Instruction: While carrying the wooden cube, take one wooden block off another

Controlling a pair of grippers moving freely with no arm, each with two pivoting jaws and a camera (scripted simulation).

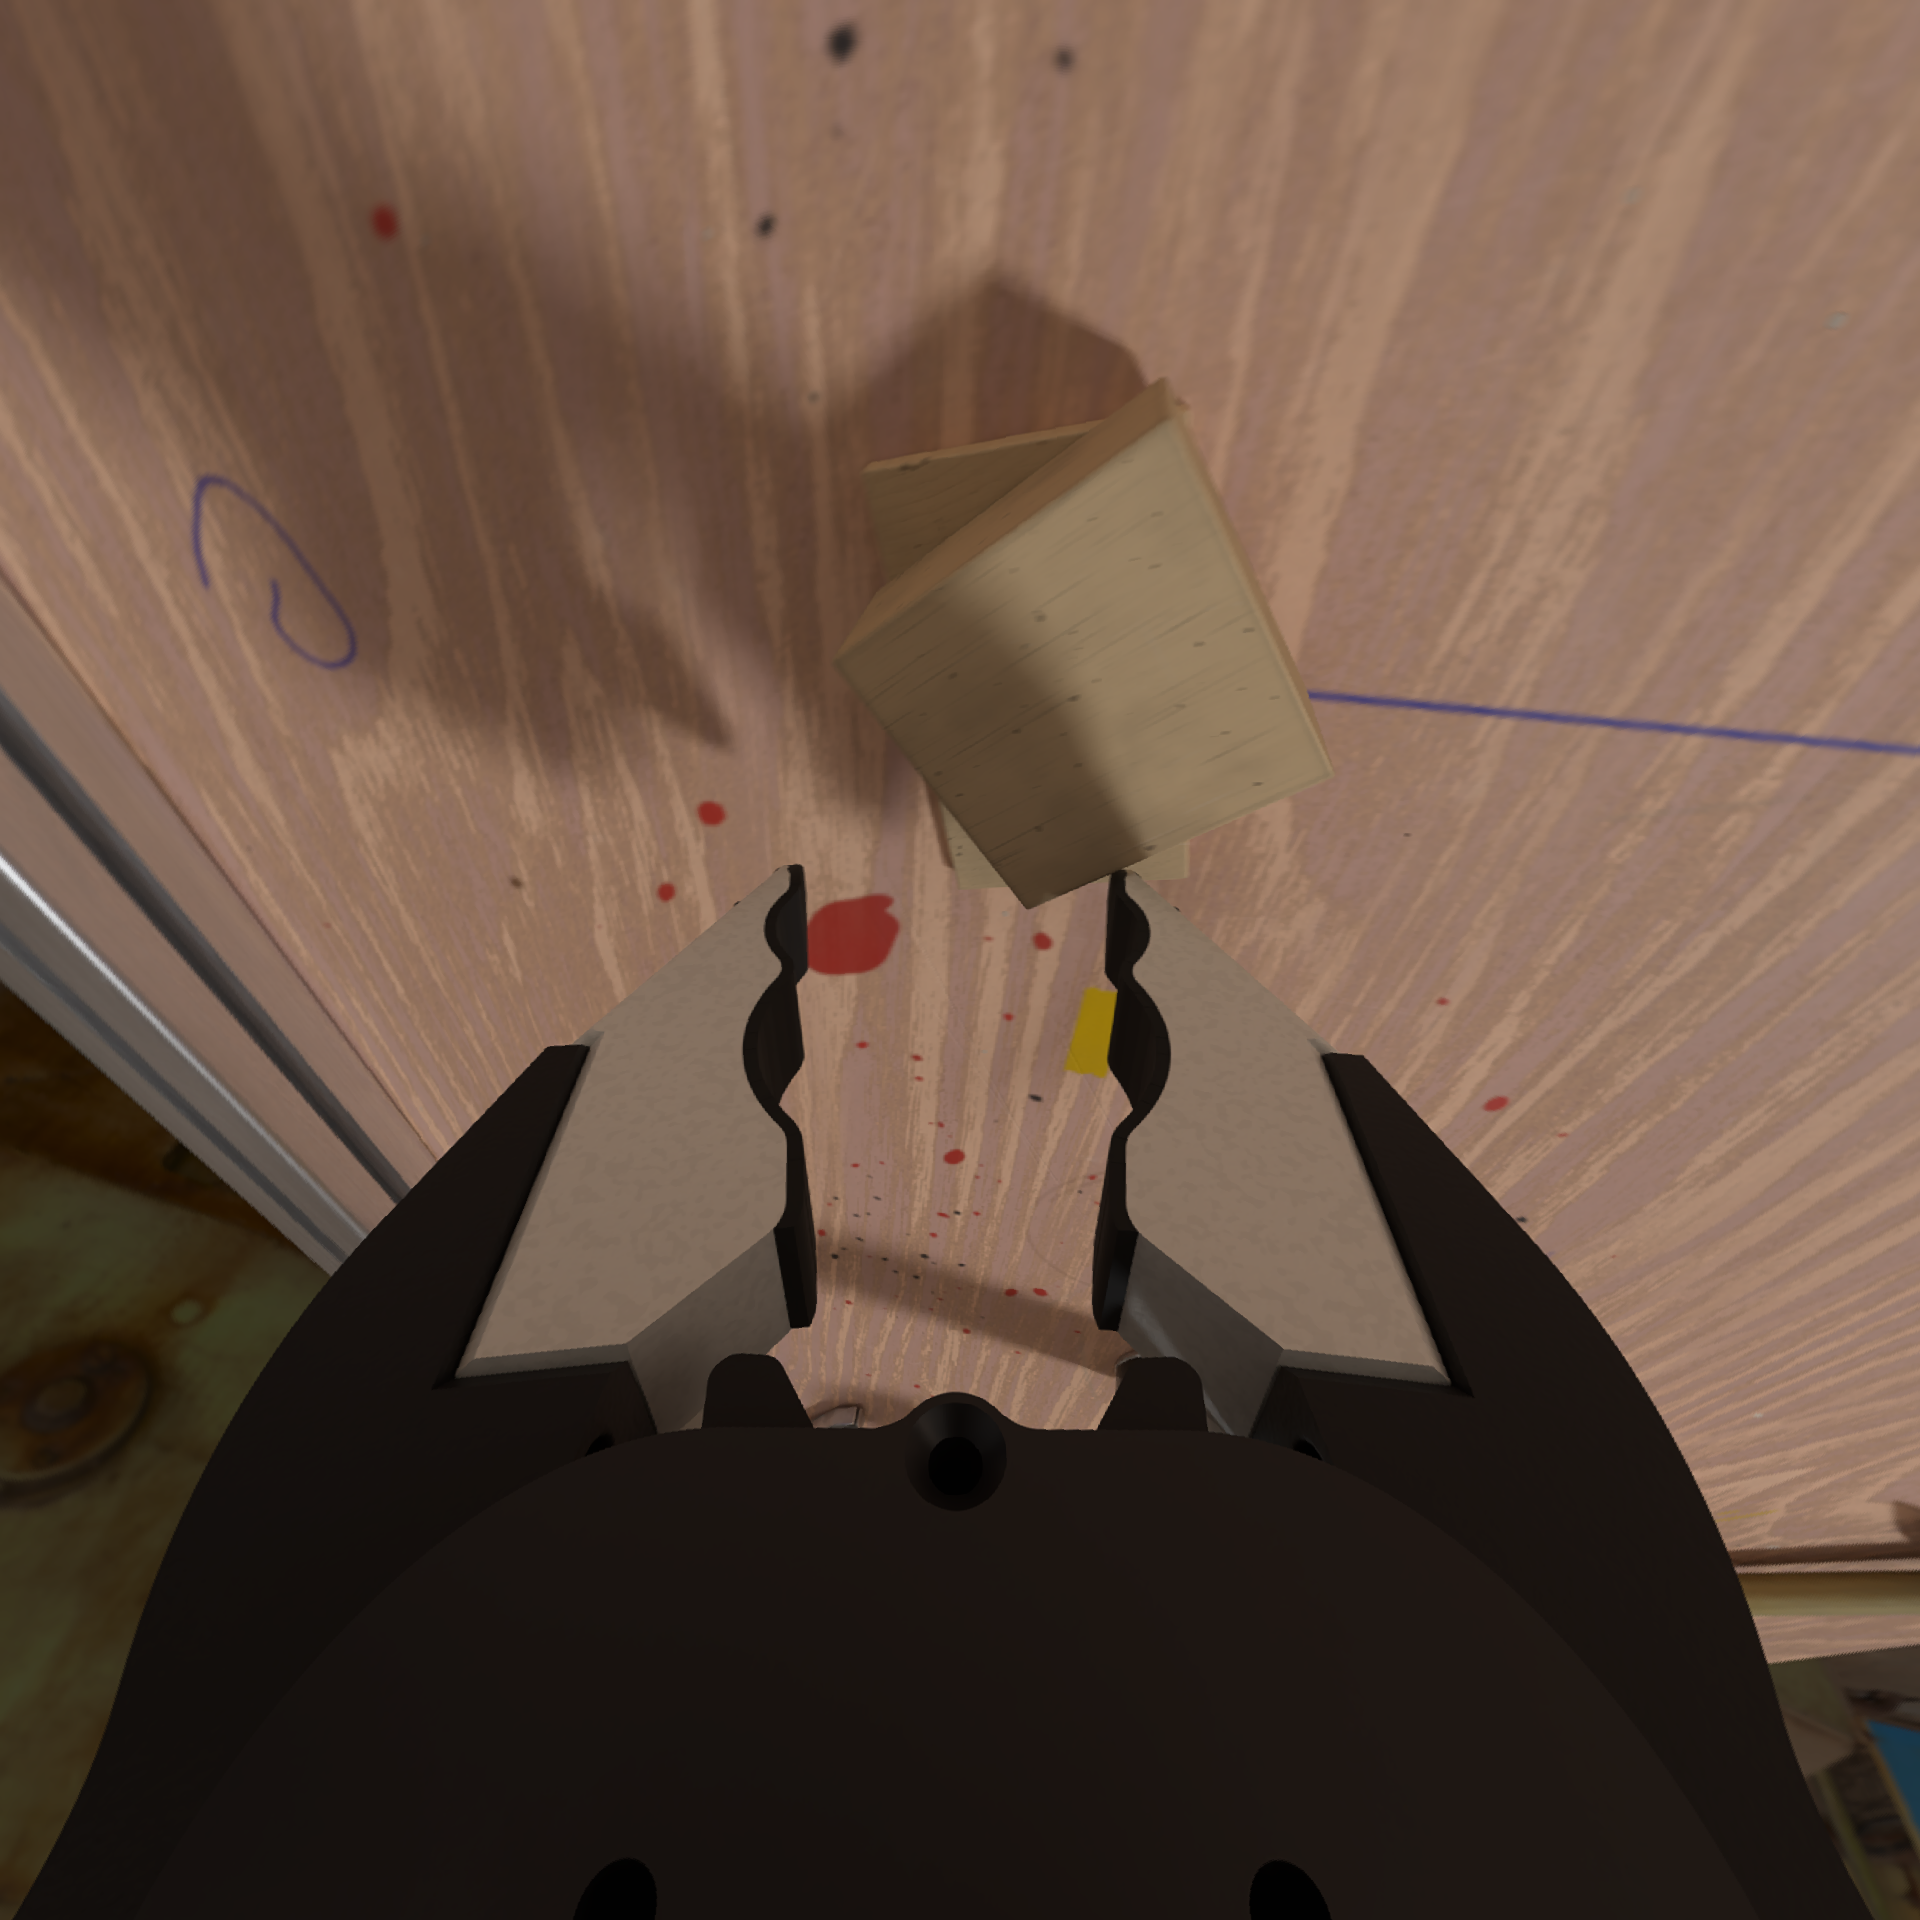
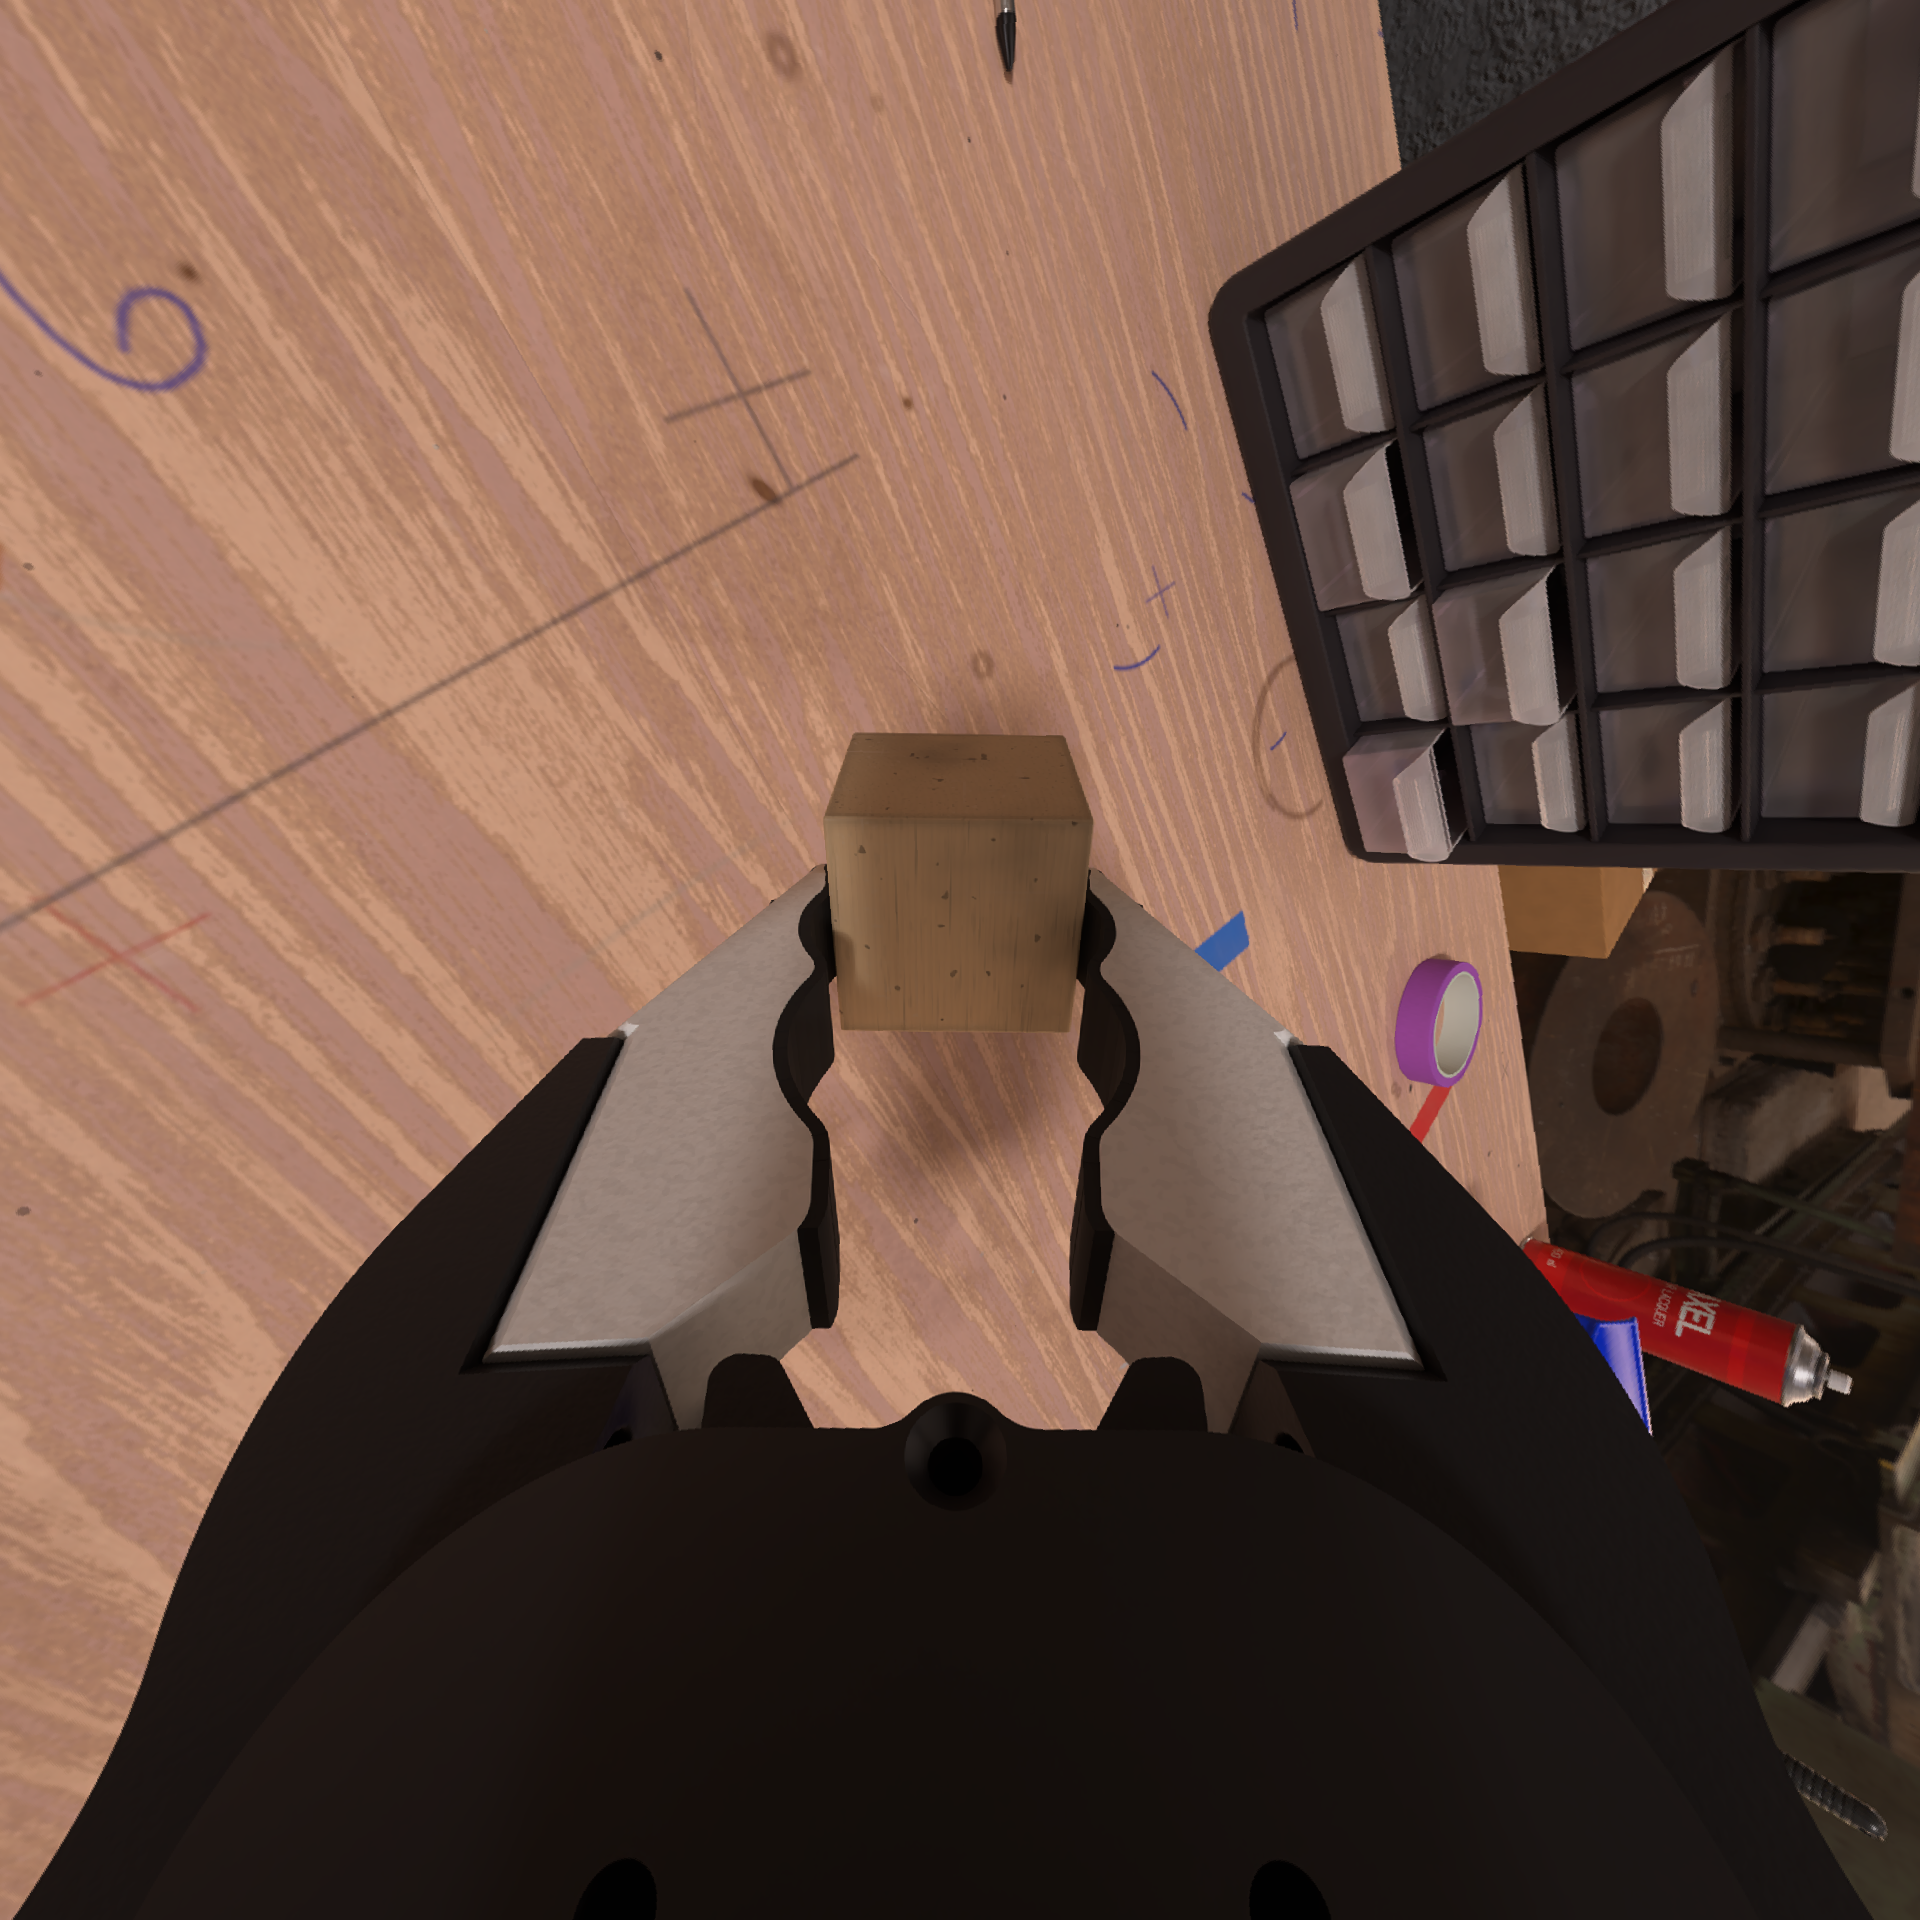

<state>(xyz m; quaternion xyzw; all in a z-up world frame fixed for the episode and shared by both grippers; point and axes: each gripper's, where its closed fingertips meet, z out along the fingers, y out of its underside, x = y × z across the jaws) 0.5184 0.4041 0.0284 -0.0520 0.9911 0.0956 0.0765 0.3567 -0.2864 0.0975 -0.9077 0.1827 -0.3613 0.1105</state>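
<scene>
In the left wrist view two pale wooden blocks are stacked on the wooden table. The upper block (image 1: 1081, 665) lies turned askew on the lower block (image 1: 956, 494), whose edges show behind and below it. My left gripper (image 1: 956, 883) is open and empty, above the table, with its fingertips just short of the stack's near corner. In the right wrist view my right gripper (image 2: 956, 883) is shut on the wooden cube (image 2: 956, 894) and holds it above the table, the cube gripped between the fingertips.
A black organiser with many small drawers (image 2: 1621, 499) stands at the right. A purple tape roll (image 2: 1439, 1023), a red tube (image 2: 1704, 1330) and a small wooden box (image 2: 1569, 909) lie by the table's right edge (image 2: 1522, 1091). A pen tip (image 2: 1005, 36) shows far ahead. The table's left edge has a metal rail (image 1: 156, 997).
</scene>
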